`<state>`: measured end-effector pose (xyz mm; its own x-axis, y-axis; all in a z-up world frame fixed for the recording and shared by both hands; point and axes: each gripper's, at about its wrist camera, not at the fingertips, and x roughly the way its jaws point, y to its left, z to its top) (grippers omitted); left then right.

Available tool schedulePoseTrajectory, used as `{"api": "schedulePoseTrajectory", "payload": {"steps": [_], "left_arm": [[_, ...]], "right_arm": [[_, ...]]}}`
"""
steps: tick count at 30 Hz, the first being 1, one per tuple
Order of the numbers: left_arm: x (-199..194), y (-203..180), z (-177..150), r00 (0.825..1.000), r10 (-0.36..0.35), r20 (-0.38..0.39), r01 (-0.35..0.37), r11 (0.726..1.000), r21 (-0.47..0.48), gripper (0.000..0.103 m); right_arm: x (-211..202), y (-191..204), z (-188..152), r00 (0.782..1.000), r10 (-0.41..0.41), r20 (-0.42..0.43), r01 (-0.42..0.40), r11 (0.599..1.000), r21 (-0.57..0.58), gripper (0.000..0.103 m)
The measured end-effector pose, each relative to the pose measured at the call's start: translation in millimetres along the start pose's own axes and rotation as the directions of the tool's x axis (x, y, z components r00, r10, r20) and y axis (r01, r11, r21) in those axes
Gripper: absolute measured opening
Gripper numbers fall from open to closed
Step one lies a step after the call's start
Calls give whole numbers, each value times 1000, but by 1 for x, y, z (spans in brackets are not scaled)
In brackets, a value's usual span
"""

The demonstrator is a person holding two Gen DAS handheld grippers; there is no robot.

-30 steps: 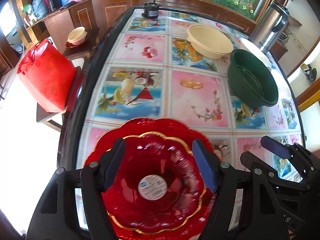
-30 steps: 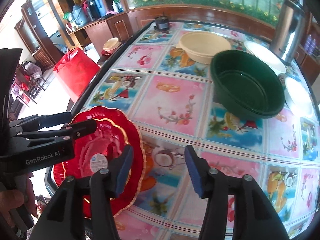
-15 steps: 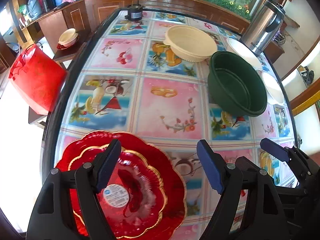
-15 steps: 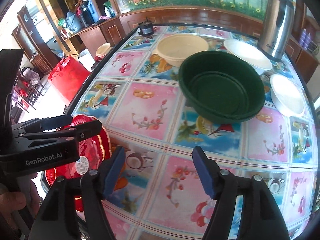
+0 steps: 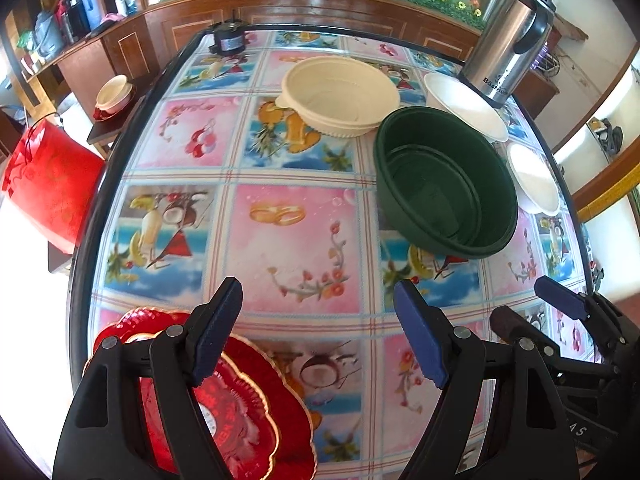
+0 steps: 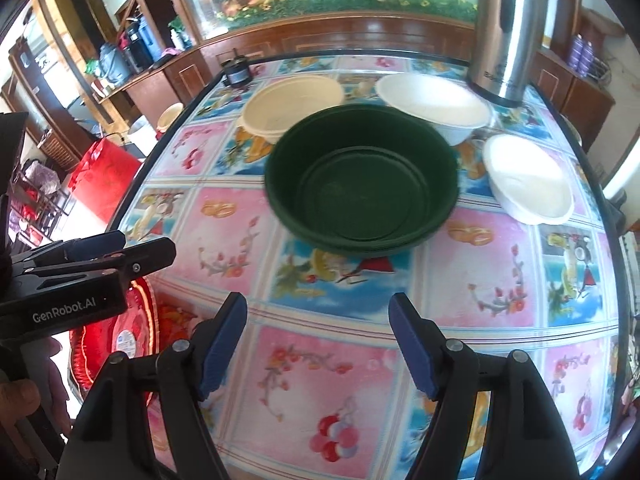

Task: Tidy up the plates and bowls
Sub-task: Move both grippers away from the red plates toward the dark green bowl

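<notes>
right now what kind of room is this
Probably a home dining room: a table with a fruit-print cover holding a green bowl, a steel thermos, and wooden cabinets along the wall.

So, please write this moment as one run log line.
left gripper: open, empty | right gripper: opening, empty | red plates: table edge | green bowl: ahead

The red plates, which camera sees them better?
The left wrist view. There the red plates fill the bottom left corner, scalloped gold edges clear, though one finger of the left tongs crosses them. The right wrist view shows just a sliver behind the left tongs.
</notes>
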<state>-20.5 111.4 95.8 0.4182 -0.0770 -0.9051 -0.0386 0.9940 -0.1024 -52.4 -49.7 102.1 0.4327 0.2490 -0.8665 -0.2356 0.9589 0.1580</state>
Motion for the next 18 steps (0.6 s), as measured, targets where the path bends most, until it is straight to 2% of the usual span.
{"api": "schedulePoseTrajectory", "payload": {"steps": [18], "left_arm": [[24, -30, 47, 1000, 16, 23, -17, 999, 30, 79]], "right_arm": [[12, -70, 22, 997, -75, -11, 75, 992, 104, 74]]}}
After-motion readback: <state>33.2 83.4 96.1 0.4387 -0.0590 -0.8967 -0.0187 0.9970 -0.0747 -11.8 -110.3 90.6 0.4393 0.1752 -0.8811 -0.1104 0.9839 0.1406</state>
